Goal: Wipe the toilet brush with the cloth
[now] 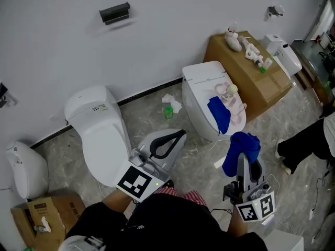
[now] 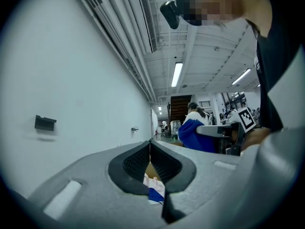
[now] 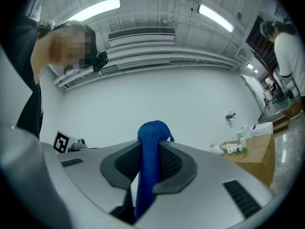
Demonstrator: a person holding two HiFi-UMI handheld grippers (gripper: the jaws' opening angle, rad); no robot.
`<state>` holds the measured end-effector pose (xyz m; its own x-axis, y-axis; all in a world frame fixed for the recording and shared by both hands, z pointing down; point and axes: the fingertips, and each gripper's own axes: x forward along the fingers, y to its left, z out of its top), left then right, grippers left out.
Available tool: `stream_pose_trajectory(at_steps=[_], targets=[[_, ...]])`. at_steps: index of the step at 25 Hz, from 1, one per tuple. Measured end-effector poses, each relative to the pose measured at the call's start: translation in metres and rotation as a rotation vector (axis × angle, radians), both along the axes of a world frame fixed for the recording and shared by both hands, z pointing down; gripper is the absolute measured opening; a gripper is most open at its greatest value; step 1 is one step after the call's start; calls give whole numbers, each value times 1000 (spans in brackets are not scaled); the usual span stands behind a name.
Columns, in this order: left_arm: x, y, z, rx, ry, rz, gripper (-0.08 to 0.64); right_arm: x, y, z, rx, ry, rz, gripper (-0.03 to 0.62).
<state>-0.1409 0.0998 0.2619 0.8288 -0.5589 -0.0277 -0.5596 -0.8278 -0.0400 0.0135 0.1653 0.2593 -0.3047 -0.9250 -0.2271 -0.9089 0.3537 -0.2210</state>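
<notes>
**A:** Start with the head view. What are the two tools doing?

**B:** The right gripper [image 1: 242, 160] is clamped on the blue cloth [image 1: 239, 148], which bunches up above its jaws. The left gripper [image 1: 180, 135] has its jaws pressed together with nothing in them.

**A:** And the toilet brush?

**B:** What looks like the toilet brush [image 1: 230, 94], pale pink and white, lies on the closed lid of the right-hand toilet [image 1: 199, 95]. It is just beside a second blue cloth [image 1: 220, 114] draped over that lid. Both grippers are apart from it. Another toilet [image 1: 97, 135] stands to the left by the wall, and a cardboard box [image 1: 272, 85] sits behind the right-hand one.

**A:** What about the left gripper view?

**B:** The left gripper [image 2: 150, 143] is closed tip to tip and empty. Through the small gap below the tips I can see a scrap of pale pink and blue. Off to the right is the blue cloth [image 2: 193, 135], held out on the other tool.

**A:** And the right gripper view?

**B:** The right gripper [image 3: 151, 147] has its pads pinching the blue cloth [image 3: 152, 130]. The cloth stands between them as an upright roll and pokes above the tips. The cardboard box [image 3: 259, 151] is at the right edge, with small bottles on top.
</notes>
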Motion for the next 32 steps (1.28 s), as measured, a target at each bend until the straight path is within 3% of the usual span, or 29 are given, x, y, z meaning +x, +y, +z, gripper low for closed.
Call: stream_pose_trajectory(at_steps=[10,20,32], targets=[[-21,-8,3,-7,12,-58,8,-13,-14,3,-27,-7,-47,64],[-29,-27,9,-45,17,-174,8,-10,-53,4,-20,-22,-147,64],[-11,-44,28,-75,-60,-271,8,8,-102,24,-63,-65,-277,64]])
